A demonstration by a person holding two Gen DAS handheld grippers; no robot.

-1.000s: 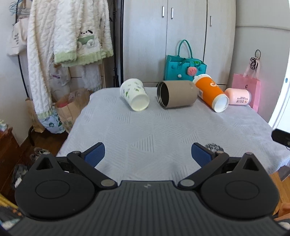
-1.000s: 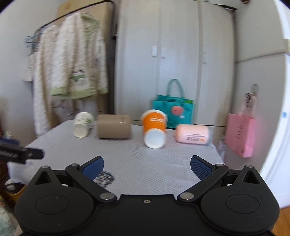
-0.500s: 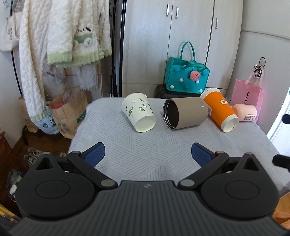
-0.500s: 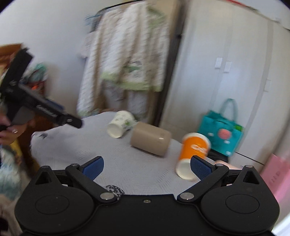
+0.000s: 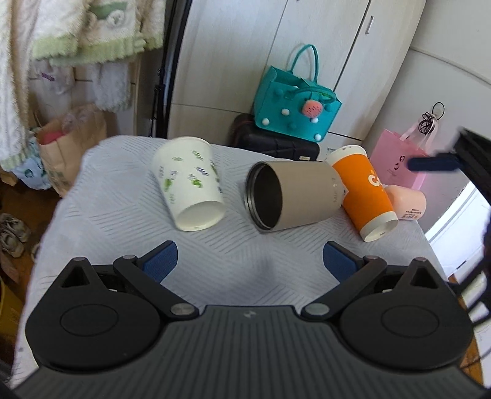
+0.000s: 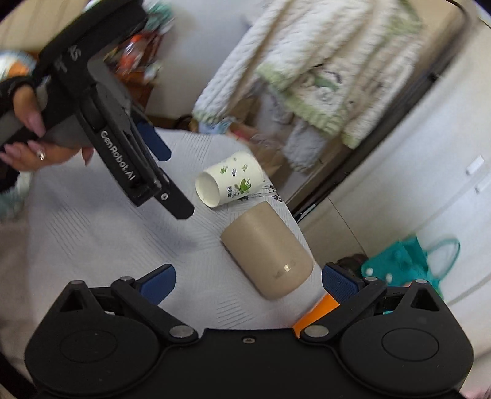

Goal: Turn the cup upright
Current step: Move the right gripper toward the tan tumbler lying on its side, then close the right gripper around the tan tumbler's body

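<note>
Several cups lie on their sides on the grey-clothed table (image 5: 116, 214): a white paper cup with green prints (image 5: 190, 187) (image 6: 230, 182), a beige tumbler (image 5: 288, 195) (image 6: 267, 248) with its mouth toward me, an orange cup (image 5: 365, 190) (image 6: 316, 313) and a pink cup (image 5: 408, 201). My left gripper (image 5: 248, 261) is open and empty, hovering short of the white cup and the tumbler. My right gripper (image 6: 248, 280) is open and empty, just above the tumbler's closed end. The left gripper also shows in the right wrist view (image 6: 165, 172).
A teal bag (image 5: 294, 104) sits on a black case behind the table. A pink bag (image 5: 399, 159) hangs at the right. Knitted clothes (image 5: 76, 27) hang on a rack at the left, above a paper bag (image 5: 67, 144). Wardrobe doors stand behind.
Both grippers have moved forward toward the cups. The right gripper has swung left and tilted, and now looks down on the beige tumbler. Both stay open.
</note>
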